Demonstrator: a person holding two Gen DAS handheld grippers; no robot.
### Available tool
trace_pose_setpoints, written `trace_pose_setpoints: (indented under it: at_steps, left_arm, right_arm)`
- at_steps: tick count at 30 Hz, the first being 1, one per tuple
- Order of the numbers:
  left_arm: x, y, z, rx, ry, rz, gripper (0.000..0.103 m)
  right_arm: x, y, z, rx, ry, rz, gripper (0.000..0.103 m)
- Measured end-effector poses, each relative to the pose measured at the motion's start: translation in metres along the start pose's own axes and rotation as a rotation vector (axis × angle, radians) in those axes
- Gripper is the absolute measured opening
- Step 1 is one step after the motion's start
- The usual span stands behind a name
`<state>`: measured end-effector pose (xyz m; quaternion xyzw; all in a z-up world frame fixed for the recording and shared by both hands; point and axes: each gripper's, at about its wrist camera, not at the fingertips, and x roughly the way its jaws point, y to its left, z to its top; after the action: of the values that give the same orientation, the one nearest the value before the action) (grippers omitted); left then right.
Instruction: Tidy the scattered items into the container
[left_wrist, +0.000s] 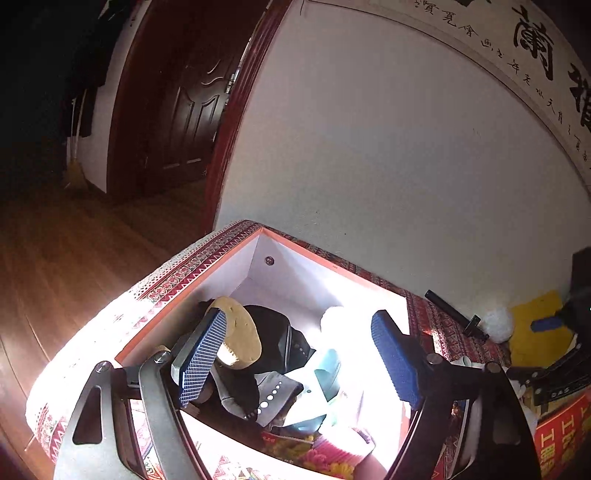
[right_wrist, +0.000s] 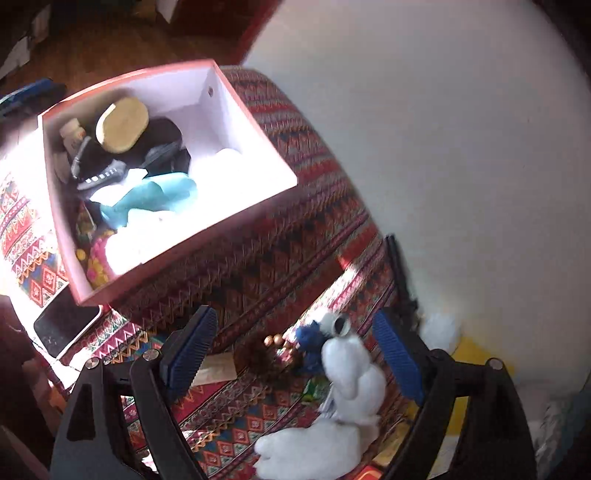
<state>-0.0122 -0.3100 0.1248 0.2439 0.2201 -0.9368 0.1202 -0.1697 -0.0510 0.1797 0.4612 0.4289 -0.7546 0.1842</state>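
An orange-rimmed white box (left_wrist: 295, 251) (right_wrist: 255, 122) sits on the patterned tablecloth. It holds a tan oval brush (left_wrist: 240, 332) (right_wrist: 122, 125), black items, a teal item (right_wrist: 155, 199) and white things. My left gripper (left_wrist: 299, 350) hangs open and empty over the box. My right gripper (right_wrist: 295, 354) is open over the cloth, right of the box. Between its fingers lie a white fluffy toy (right_wrist: 351, 373), a blue plush piece (right_wrist: 308, 343) and gold beads (right_wrist: 275, 339).
A phone (right_wrist: 66, 325) lies by the box's near corner. A black stick (left_wrist: 454, 314), a white fluff ball (left_wrist: 498, 325) and a yellow sheet (left_wrist: 535, 325) lie along the wall. The table edge drops to a wooden floor (left_wrist: 74, 251) at left.
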Motion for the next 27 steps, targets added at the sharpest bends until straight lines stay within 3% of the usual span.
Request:
trace_pose_setpoints:
  at_steps: [3, 6, 8, 9, 17, 18, 20, 23, 27]
  left_arm:
    - [0.003, 0.002, 0.001, -0.017, 0.005, 0.008, 0.081]
    - [0.012, 0.005, 0.000, -0.037, 0.028, 0.006, 0.081]
    - [0.018, 0.006, -0.001, -0.038, 0.046, -0.003, 0.081]
    - [0.020, 0.005, -0.002, -0.035, 0.051, -0.002, 0.081]
    - [0.037, -0.003, -0.007, 0.009, 0.073, 0.035, 0.081]
    - [0.039, -0.004, -0.007, 0.015, 0.076, 0.038, 0.081]
    - [0.042, -0.005, -0.007, 0.021, 0.078, 0.038, 0.081]
    - [0.041, -0.005, -0.006, 0.014, 0.080, 0.028, 0.081]
    - [0.035, 0.001, -0.005, 0.000, 0.071, 0.037, 0.081]
  right_arm:
    - [0.083, -0.027, -0.041, 0.139, 0.122, 0.064, 0.084]
    - [0.140, -0.036, -0.068, 0.115, 0.164, 0.038, 0.079]
    - [0.174, -0.045, -0.079, 0.138, 0.208, 0.068, 0.061]
    - [0.192, -0.051, -0.083, 0.162, 0.227, 0.091, 0.057]
    - [0.275, -0.072, -0.084, 0.243, 0.207, 0.052, 0.058]
    - [0.282, -0.075, -0.086, 0.266, 0.204, 0.065, 0.056]
    - [0.286, -0.086, -0.090, 0.376, 0.196, 0.179, 0.041]
    - [0.270, -0.095, -0.102, 0.438, 0.168, 0.247, 0.040]
    - [0.213, -0.102, -0.119, 0.503, 0.102, 0.279, 0.040]
